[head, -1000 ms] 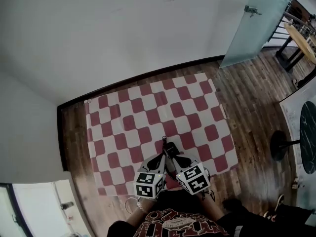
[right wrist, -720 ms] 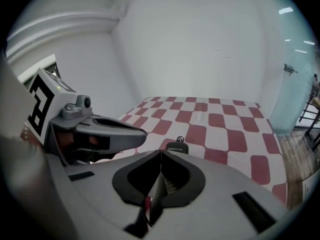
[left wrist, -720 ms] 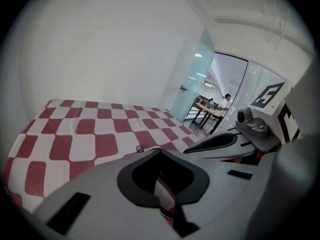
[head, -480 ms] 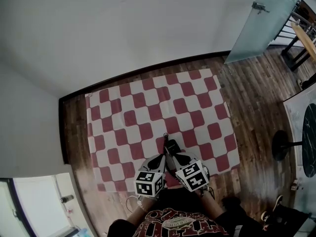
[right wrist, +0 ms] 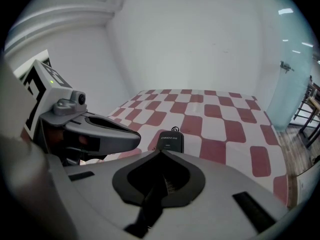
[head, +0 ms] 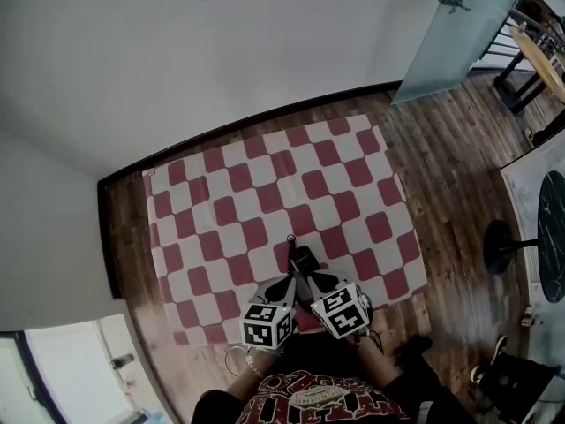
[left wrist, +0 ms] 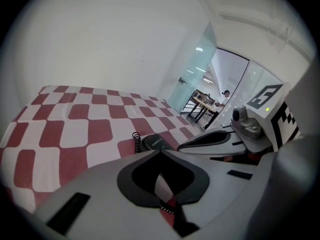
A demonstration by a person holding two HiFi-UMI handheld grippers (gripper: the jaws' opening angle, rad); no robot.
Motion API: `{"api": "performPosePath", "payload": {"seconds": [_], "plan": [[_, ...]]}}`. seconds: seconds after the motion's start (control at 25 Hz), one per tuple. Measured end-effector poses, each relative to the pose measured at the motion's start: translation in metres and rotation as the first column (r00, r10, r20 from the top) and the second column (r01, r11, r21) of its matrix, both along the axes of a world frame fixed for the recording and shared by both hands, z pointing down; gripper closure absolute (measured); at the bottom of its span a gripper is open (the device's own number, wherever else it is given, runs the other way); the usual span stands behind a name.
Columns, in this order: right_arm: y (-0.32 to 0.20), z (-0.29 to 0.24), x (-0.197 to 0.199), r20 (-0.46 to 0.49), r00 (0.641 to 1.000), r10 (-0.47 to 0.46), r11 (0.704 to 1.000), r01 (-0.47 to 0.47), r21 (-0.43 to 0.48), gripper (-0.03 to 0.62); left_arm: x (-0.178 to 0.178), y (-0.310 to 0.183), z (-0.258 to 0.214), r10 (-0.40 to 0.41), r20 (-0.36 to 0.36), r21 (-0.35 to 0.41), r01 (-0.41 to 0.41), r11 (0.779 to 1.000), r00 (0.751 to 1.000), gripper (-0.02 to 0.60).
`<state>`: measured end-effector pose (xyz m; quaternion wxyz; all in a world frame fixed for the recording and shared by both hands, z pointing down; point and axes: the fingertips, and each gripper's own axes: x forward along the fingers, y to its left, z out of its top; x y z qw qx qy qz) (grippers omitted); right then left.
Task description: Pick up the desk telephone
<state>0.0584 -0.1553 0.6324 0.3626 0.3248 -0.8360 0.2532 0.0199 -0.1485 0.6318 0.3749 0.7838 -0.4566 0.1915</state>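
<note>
Black desk telephone (head: 303, 258) sits on the checked cloth (head: 221, 193), close to its near edge, just ahead of both tongs. Left tongs (left wrist: 160, 152) and right tongs (right wrist: 161, 152) are pinched together, empty. Step: approach. Next, probably: spread jaws, straddle the body.

Soft even daylight, fisheye-warped edges

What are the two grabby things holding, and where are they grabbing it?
Nothing. The left hand-held gripper and the right hand-held gripper are both shut and empty; the telephone lies on the cloth just beyond their tips.
</note>
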Motion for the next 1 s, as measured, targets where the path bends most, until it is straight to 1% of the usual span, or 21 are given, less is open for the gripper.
{"api": "performPosePath", "payload": {"seconds": [0.24,0.36,0.44,0.64,0.84,0.92,1.0], "plan": [[-0.0019,0.0045,0.0019,-0.042,0.999,0.002,1.0,-0.001,0.023,0.576,-0.0004,0.0005,0.0019,0.02,-0.012,-0.011,-0.02,1.0,1.0,0.577],[-0.0026,0.0075,-0.0001,-0.032,0.999,0.0,0.999,0.001,0.033,0.576,-0.0001,0.0003,0.0028,0.025,-0.023,-0.015,-0.026,1.0,0.999,0.577],[0.0,0.0083,-0.0019,-0.022,1.0,-0.005,1.0,0.006,0.022,0.574,0.0,-0.0005,0.0023,0.03,-0.029,-0.01,-0.03,1.0,0.999,0.577],[0.0012,0.0093,-0.0008,-0.05,0.999,-0.012,1.0,0.013,0.029,0.574,0.0006,-0.0027,0.0012,0.041,-0.038,-0.005,-0.041,0.999,0.998,0.577],[-0.0004,0.0068,-0.001,-0.046,0.999,-0.007,0.999,0.009,0.036,0.571,0.0025,-0.0044,0.0009,0.049,-0.048,-0.007,-0.05,0.999,0.998,0.577],[-0.0007,0.0066,-0.001,-0.049,0.999,-0.005,0.999,0.007,0.037,0.558,0.003,-0.0048,0.0006,0.052,-0.049,-0.005,-0.053,0.999,0.997,0.577],[-0.0003,0.0073,-0.0012,-0.051,0.999,-0.005,0.999,0.007,0.032,0.517,0.0032,-0.0051,0.0004,0.053,-0.051,-0.006,-0.053,0.999,0.997,0.577]]}}
